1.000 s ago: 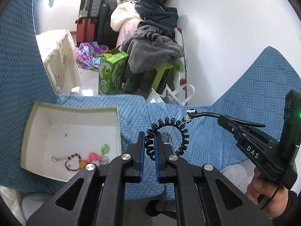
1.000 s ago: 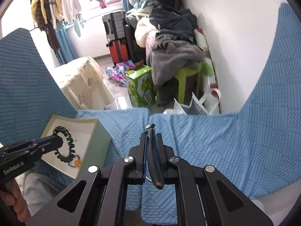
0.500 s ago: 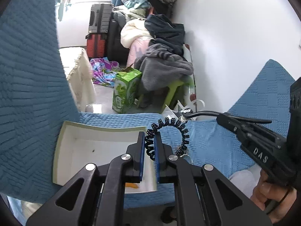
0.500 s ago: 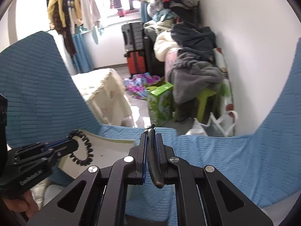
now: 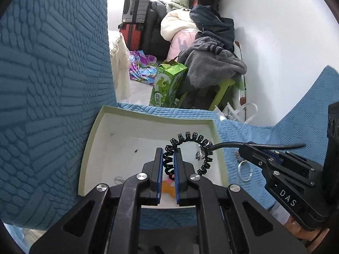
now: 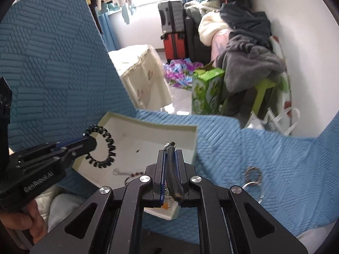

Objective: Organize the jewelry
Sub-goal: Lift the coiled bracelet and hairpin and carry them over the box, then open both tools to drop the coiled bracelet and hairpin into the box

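The left claw (image 5: 168, 165) pinches a black coil bracelet (image 5: 190, 148) over the white box (image 5: 91, 144). The right claw (image 6: 169, 169) pinches a black hair clip (image 6: 172, 173). Only the right view shows the rings (image 6: 253, 174) on the blue cover (image 6: 275, 158) clearly.

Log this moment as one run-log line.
left gripper: shut on black spiral coil bracelet | above white open box | right gripper: shut on black hair clip

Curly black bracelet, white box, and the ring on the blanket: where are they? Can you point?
Bracelet (image 5: 191, 138), left wrist view, top of its coiled loop.
Box (image 5: 148, 129), left wrist view, bare inside back wall.
Ring (image 6: 253, 174), right wrist view, its beaded rim, lying on the blue blanket.
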{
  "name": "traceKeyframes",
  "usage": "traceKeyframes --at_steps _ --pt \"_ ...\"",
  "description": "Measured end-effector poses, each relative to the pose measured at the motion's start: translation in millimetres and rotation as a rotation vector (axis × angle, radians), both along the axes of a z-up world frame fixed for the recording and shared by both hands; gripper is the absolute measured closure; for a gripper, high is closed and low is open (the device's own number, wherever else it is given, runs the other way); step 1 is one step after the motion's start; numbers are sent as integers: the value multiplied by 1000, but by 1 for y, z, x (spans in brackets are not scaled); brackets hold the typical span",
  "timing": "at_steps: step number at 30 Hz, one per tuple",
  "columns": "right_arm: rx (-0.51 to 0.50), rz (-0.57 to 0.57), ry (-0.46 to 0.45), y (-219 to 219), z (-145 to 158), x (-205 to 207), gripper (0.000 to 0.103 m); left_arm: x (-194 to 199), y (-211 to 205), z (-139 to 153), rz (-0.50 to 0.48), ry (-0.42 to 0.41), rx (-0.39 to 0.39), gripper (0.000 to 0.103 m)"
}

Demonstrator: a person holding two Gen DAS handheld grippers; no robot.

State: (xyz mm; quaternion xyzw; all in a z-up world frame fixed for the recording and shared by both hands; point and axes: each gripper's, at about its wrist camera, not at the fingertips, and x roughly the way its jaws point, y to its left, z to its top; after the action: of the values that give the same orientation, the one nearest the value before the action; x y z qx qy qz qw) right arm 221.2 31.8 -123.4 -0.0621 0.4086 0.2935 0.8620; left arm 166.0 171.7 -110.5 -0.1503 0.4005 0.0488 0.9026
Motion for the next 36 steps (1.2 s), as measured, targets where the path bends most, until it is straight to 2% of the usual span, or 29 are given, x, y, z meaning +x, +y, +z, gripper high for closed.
traceKeyframes --at_steps 9,16,19,20,21,23,25,31,36 --pt "-55 40 32 19 -41 -2 97 2 8 -39 40 16 -53 94" --pt "-52 52 86 19 -49 6 96 7 11 -37 57 13 -70 94" --pt "-42 47 74 15 -37 8 96 7 9 -28 58 14 -62 92" --pt "-41 47 63 15 -31 8 95 7 8 -23 57 14 -60 85" --pt "-36 50 60 15 -27 7 94 6 7 -19 59 13 -61 70" --pt "-14 59 47 10 -13 7 91 1 6 -8 61 -12 -72 51" --pt "0 61 26 6 0 5 80 -5 5 9 69 -52 -73 49" --pt "37 60 -40 -13 44 1 79 -17 -7 54 80 -110 -3 49" --pt "56 78 -69 -32 66 2 79 -22 -26 80 81 -151 46 49"
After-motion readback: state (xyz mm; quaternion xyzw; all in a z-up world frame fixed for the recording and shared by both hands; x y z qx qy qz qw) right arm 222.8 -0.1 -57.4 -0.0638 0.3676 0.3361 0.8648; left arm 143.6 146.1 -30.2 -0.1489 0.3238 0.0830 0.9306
